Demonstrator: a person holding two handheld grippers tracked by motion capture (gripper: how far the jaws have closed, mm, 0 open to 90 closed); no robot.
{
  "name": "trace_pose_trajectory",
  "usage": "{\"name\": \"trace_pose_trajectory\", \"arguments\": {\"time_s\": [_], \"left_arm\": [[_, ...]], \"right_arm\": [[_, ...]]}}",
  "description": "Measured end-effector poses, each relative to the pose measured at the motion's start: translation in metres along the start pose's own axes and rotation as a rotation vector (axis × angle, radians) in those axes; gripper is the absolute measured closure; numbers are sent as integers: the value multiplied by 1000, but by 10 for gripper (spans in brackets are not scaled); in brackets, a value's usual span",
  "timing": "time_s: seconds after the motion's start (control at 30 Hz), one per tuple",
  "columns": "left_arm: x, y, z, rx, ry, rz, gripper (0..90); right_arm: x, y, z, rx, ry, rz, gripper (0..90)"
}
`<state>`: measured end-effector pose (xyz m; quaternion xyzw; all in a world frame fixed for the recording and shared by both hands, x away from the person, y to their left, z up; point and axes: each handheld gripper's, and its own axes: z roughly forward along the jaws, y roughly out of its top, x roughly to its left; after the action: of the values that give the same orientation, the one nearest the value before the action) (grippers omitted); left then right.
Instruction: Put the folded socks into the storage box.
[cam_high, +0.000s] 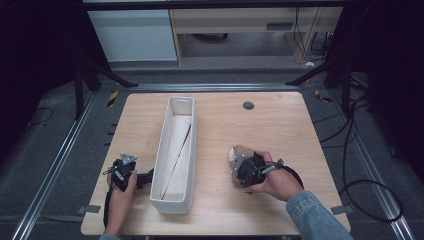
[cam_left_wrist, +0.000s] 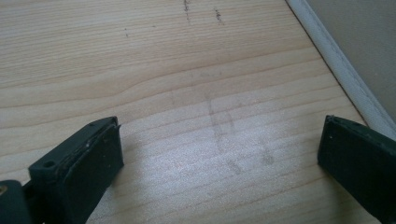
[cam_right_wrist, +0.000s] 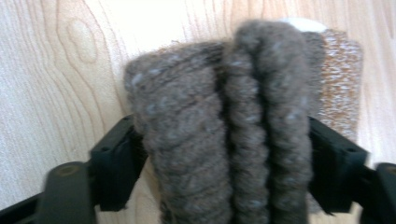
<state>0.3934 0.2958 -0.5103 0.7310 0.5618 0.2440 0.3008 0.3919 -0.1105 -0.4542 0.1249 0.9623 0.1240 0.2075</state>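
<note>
On the pale wooden bench (cam_high: 280, 120), right of centre, the right gripper (cam_high: 239, 167) is clamped around a folded brown knitted woollen cloth (cam_high: 241, 151), and this looks like the pick-up step: the grasp is made, the lift not yet. In the right gripper view the two black jaws press in on either side of thick ribbed folds of wool (cam_right_wrist: 224, 135), with a lighter speckled tan part and a scrap of white peeking out behind. Over to the left, the left gripper (cam_high: 145, 178) lies low on the bench beside the long white rectangular bin (cam_high: 170, 200), jaws spread wide with nothing but bare wood grain between them (cam_left_wrist: 219, 140). Next move, by the look of it: raise the bundle clear and carry it across to the bin, keeping the squeeze firm so the soft folds don't slump out. The high view gives the layout — bin, hands, spacing — while the right gripper view alone confirms how the grip sits on the cloth.
</note>
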Motion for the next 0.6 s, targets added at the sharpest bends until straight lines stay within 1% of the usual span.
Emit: {"name": "trace_pose_trajectory", "arguments": {"time_s": [0.1, 0.2, 0.23, 0.37, 0.6], "left_arm": [[0, 0, 0, 2, -1, 3, 0], [0, 0, 0, 1, -1, 2, 0], [0, 0, 0, 1, -1, 1, 0], [0, 0, 0, 1, -1, 2, 0], [0, 0, 0, 1, -1, 1, 0]], "right_arm": [[-2, 1, -4, 1, -10, 3, 337], [-5, 1, -8, -5, -6, 11, 414], [-6, 1, -10, -9, -3, 24, 436], [-12, 2, -17, -22, 10, 65, 486], [-22, 5, -32, -58, 40, 117, 518]]}}
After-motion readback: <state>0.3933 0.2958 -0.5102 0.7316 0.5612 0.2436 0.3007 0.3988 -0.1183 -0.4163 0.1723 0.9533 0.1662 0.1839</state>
